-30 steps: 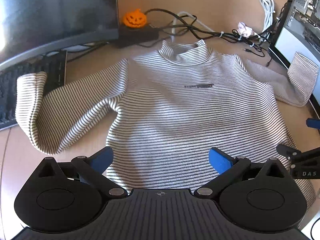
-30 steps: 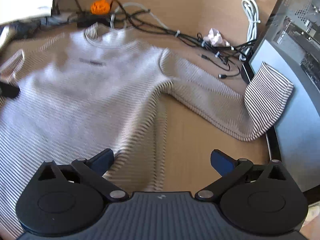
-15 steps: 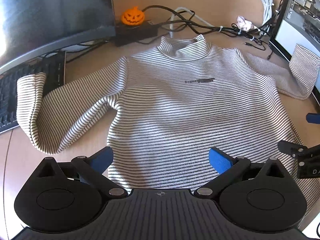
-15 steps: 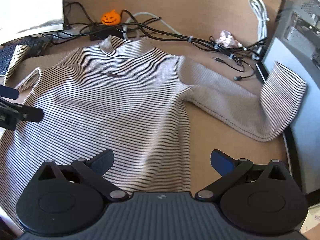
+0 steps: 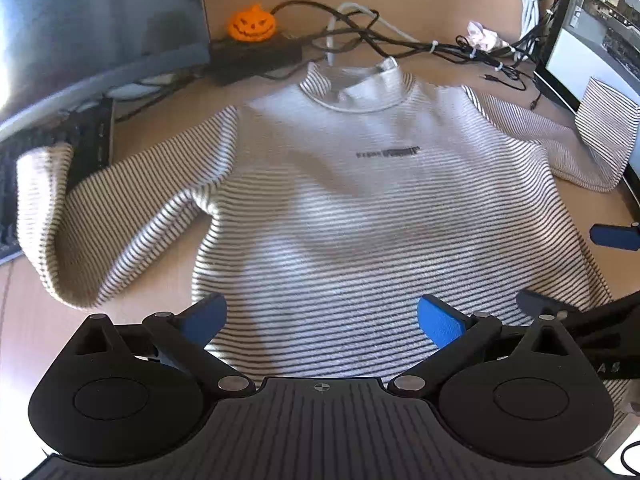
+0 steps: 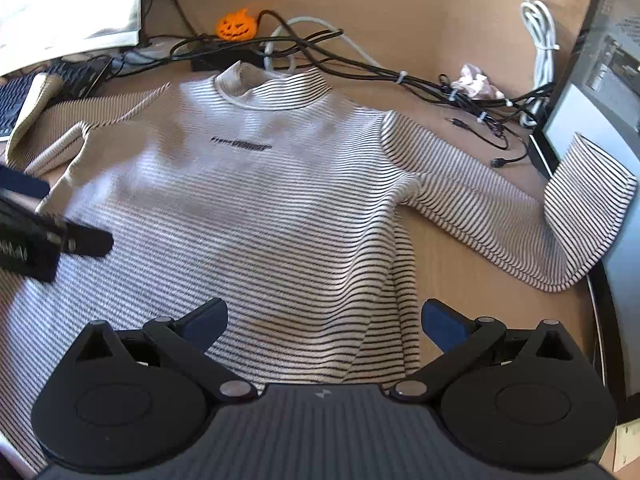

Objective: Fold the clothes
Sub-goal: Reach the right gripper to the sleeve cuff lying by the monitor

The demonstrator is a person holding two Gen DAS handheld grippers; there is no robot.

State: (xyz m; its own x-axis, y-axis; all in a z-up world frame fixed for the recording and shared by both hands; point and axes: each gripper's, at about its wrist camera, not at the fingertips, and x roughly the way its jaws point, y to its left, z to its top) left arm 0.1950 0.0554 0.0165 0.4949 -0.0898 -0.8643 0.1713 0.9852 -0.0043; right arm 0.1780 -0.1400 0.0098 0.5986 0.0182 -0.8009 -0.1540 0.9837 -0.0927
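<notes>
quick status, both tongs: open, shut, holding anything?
Left tongs: open, holding nothing, above the striped sweater.
Right tongs: open, holding nothing.

The sweater's (image 5: 360, 216) bottom hem is hidden behind the left tool (image 5: 320, 320); its chest lettering (image 5: 387, 153) is too blurred to read. The keyboard (image 5: 48, 152) and monitor (image 5: 92, 20) are cut off at the left wrist view's left edge.

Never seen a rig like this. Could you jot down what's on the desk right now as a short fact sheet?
garment: striped sweater, spread flat, front up, unfolded
sleeves: both stretched outward; right cuff propped against a monitor
left gripper: open, above the hem
right gripper: open, above the hem
clutter: pumpkin figure, cables, keyboard
</notes>
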